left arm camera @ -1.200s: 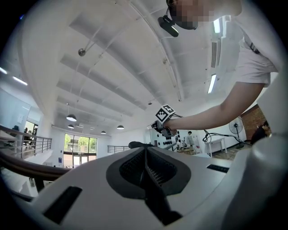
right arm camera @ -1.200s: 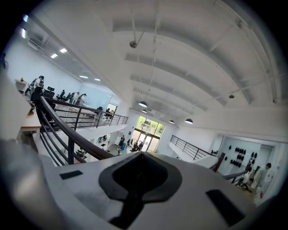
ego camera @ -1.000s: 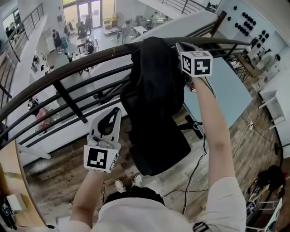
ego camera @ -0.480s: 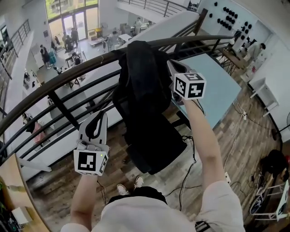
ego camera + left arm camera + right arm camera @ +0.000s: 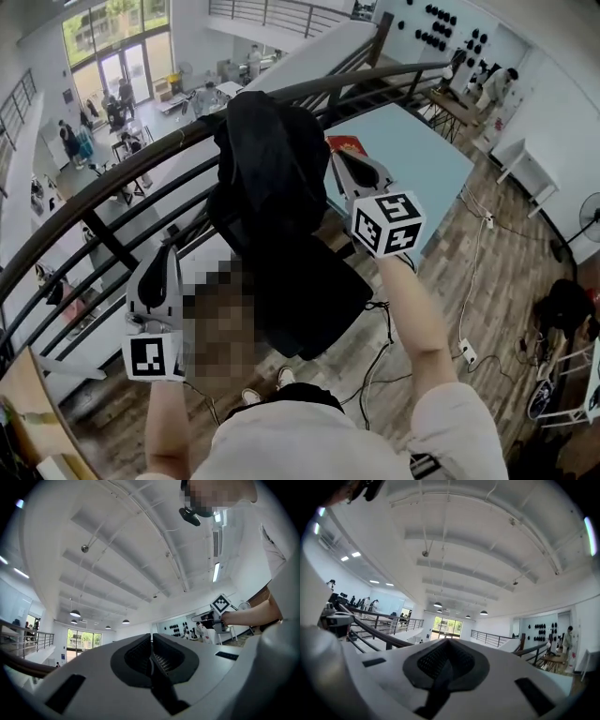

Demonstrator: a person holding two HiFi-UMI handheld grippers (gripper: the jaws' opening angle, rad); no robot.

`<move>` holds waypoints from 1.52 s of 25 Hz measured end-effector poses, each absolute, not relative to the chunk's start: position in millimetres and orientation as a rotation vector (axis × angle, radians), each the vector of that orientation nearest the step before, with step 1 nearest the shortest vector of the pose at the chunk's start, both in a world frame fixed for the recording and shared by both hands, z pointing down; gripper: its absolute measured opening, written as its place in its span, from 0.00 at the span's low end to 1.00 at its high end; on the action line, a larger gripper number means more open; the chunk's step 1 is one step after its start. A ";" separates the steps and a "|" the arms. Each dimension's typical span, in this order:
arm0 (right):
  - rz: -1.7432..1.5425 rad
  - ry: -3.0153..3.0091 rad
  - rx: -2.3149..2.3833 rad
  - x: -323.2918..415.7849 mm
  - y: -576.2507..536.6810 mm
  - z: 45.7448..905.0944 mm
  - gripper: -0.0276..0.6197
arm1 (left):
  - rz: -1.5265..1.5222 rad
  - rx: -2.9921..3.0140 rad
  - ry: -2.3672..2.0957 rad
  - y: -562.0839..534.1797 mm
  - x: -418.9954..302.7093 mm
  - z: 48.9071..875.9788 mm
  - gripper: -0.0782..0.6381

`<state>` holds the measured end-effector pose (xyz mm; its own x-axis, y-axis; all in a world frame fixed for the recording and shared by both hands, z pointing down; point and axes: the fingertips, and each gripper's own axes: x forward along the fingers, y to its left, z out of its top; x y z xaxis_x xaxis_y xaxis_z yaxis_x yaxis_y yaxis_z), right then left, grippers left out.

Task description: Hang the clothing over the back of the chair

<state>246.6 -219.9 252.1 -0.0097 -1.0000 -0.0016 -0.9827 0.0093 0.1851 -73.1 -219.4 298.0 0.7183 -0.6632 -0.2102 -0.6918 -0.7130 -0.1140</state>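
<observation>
- The black clothing (image 5: pixel 267 178) lies draped over the top of the chair (image 5: pixel 314 300) back and hangs down both sides of it. In the head view it sits just above centre, towards 12 o'clock.
- The chair's dark seat shows below the cloth, towards 6 o'clock of it.
- The right gripper (image 5: pixel 343 163) is at 3 o'clock of the clothing, with its tips just beside the cloth's edge. Its jaws are pressed fully together and grip nothing. Its own view (image 5: pixel 443 660) shows only the hall beyond them.
- The left gripper (image 5: pixel 167 255) is at 8 o'clock of the clothing and well apart from it. Its jaws (image 5: pixel 151 656) also meet, with nothing between the pads.
- A dark curved railing (image 5: pixel 112 183) runs behind the chair from 9 o'clock up to 1 o'clock.
- A pale blue table (image 5: pixel 417 155) stands at 2 o'clock, with a small red thing (image 5: pixel 342 143) at its near edge.
- The wooden floor (image 5: pixel 487 281) spreads out at 4 o'clock.
</observation>
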 end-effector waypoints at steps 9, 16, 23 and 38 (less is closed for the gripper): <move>-0.286 -2.161 2.127 244.7 -141.9 234.5 0.07 | 0.266 -2.713 1.131 -199.6 -88.0 285.6 0.16; -0.370 -2.192 2.176 244.6 -93.2 210.8 0.07 | 0.251 -2.673 1.171 -191.6 -109.8 276.8 0.16; -0.453 -2.162 2.213 241.3 -50.7 207.5 0.07 | 0.210 -2.648 1.242 -182.1 -126.0 288.2 0.16; -0.254 -2.159 2.408 259.2 -14.9 252.0 0.07 | 0.109 -2.593 1.421 -163.0 -162.2 330.1 0.16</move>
